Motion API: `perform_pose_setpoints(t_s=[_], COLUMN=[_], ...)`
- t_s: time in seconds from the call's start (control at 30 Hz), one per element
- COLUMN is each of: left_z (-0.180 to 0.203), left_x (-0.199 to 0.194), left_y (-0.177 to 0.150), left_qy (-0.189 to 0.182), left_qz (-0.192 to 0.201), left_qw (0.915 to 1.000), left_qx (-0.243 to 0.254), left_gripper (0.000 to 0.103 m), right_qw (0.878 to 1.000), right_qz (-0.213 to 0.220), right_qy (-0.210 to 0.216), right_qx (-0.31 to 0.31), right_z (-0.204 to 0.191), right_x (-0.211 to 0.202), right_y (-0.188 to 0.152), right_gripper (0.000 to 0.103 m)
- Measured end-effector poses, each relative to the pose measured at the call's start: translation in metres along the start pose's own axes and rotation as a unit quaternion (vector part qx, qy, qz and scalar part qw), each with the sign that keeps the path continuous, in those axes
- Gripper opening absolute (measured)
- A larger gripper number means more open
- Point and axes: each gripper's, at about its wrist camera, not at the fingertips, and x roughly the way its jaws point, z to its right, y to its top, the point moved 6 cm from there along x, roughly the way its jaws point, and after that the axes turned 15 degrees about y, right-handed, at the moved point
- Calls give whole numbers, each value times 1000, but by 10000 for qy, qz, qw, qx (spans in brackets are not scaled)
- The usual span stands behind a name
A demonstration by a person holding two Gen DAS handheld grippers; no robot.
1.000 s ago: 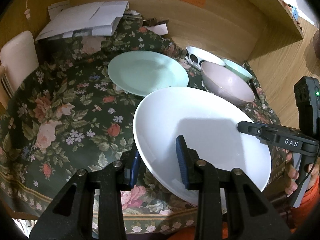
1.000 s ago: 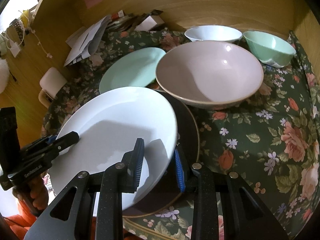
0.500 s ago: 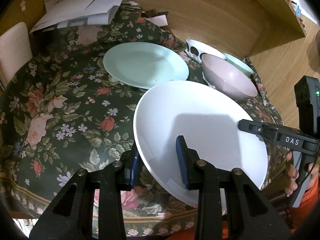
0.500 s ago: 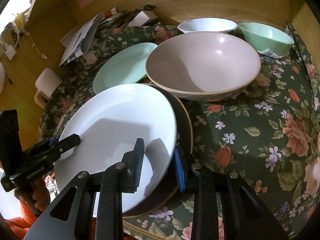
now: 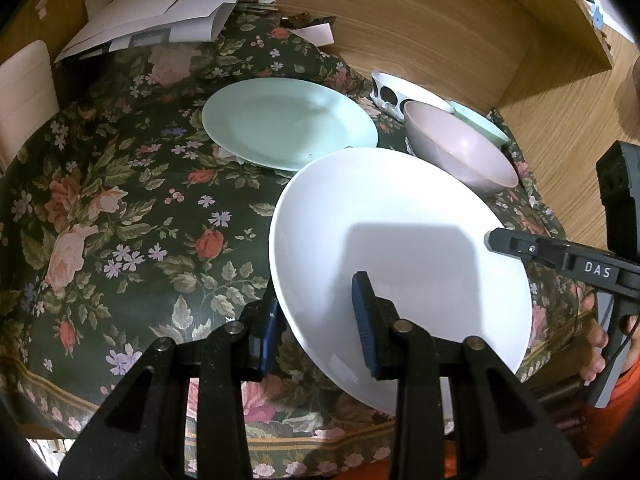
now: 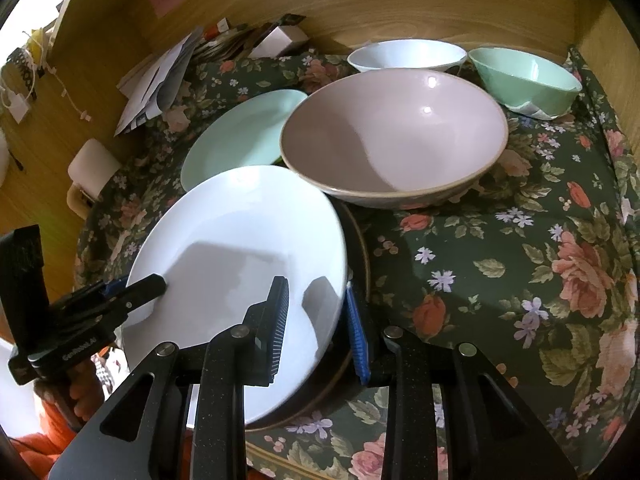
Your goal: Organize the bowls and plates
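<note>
White plate [image 5: 400,248], held tilted over the near edge of the table [image 5: 120,208], just above a dark plate [image 6: 358,248] lying on the floral cloth. Gripped from both sides at once. Left gripper [image 5: 316,320] clamped on the plate's left rim, one blue pad under the lip and the other on the upper face. Right gripper [image 6: 316,320] pinched on the opposite rim in the same way, one pad on the white face, the other behind the edge.

Further along toward the far edge, from left: loose papers [image 5: 160,20] at the far left corner, a mint plate [image 5: 288,124] near the middle, then a pink bowl [image 6: 392,136] just beyond the white plate, with a white bowl [image 6: 406,56] and a mint bowl [image 6: 524,76] side by side behind it at the far right.

Judged as glazed ceramic: stiff, fairly heavy for its thinness, slick under the pads, apt to chip or break if dropped or knocked against the pink bowl. Best taken at the rim, on opposite sides, pads well over the lip so as not to slip. Likely bound for a stack with the other plates; to be lowered flat and gently.
</note>
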Motion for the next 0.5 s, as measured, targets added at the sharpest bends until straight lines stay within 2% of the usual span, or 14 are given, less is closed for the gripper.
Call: perform_pose_setpoints(t_s=[0.37,0.5], left_z=[3,-5], left_x=[5,1], left_y=[4,9], left_qy=[139,237], left_qz=[79,166], left_qw=[9998,9995], left_qx=[142,81], left_gripper=[34,41], right_qw=[9989,9984], right_qz=[220,286], right_qy=[-221,-203], right_qx=[-349,-448], right_z=[-11,-17], right_x=[-15,-18], right_y=[11,18], right_gripper=[28,28])
